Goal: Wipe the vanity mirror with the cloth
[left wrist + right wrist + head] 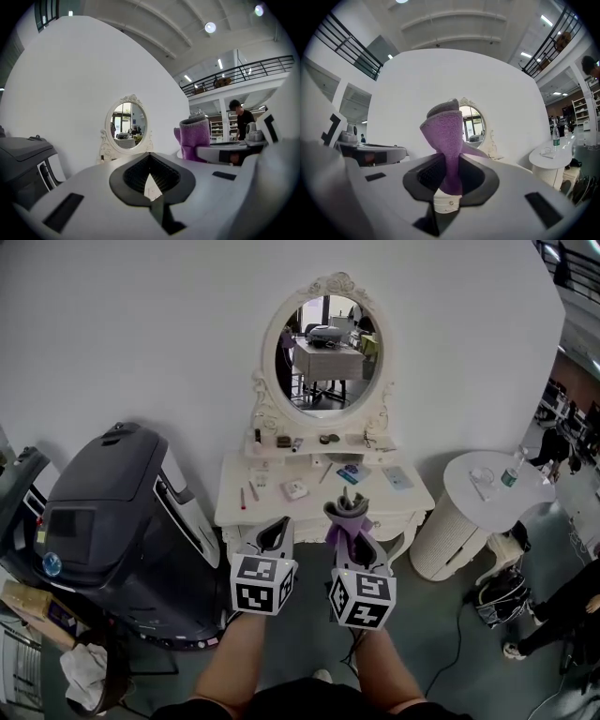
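The oval vanity mirror (326,357) in its white carved frame stands on the white vanity table (281,507), against the white wall. Both grippers hover side by side in front of the table's near edge, well short of the glass. My right gripper (352,521) is shut on a purple cloth (345,514) that sticks up from the jaws. That cloth (447,136) partly covers the mirror (474,124) in the right gripper view. My left gripper (274,535) holds nothing, and its jaws (150,161) meet at the tips. The mirror (125,125) shows beyond them.
A big black machine (112,521) stands left of the vanity. A round white side table (483,493) with a bottle (513,468) stands at the right, and a bag (502,601) lies on the floor. Small toiletries lie on the vanity top. People stand at the far right.
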Demonstrator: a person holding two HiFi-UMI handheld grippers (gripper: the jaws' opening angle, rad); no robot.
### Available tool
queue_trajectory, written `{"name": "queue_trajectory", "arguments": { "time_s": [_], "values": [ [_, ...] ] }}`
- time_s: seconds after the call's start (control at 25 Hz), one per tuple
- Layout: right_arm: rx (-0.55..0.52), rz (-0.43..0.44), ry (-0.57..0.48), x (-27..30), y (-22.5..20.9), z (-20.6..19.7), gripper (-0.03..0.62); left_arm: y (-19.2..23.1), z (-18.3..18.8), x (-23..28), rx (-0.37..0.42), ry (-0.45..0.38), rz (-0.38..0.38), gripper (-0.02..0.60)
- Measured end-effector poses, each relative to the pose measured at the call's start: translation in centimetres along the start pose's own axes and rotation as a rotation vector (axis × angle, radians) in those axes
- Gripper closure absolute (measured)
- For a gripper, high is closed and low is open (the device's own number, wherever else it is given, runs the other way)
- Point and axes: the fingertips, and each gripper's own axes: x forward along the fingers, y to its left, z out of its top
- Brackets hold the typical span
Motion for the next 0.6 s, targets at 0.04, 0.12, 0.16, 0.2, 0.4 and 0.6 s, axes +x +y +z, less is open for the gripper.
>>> {"name": "queue_trajectory", "arguments": {
  "time_s": [0.04,0.12,0.16,0.2,0.4,0.6],
  "values": [
    [0.004,0.009,-0.004,0.4,-0.7,0.3,0.518,-0.3,0.2,0.8,0.003,0.001,0.003,0.584],
    [0.007,0.026,-0.016,1.0,-2.1,0.8,0.518,-0.9,0.7,2.5,0.002,-0.001,0.007,0.584],
    [0.006,0.03,-0.022,1.3,-2.9,1.1,0.517,-1.2,0.9,3.3,0.0,-0.004,0.009,0.584],
    [0.004,0.029,-0.027,1.6,-3.8,1.2,0.518,-1.5,1.1,4.2,-0.002,-0.007,0.012,0.584],
    [0.005,0.036,-0.017,3.9,-8.5,1.3,0.519,-3.5,1.8,8.4,0.01,-0.01,0.024,0.584],
    [0.018,0.064,-0.001,6.0,-11.4,1.3,0.519,-5.1,1.9,11.9,0.033,0.012,0.033,0.584]
  ]
}}
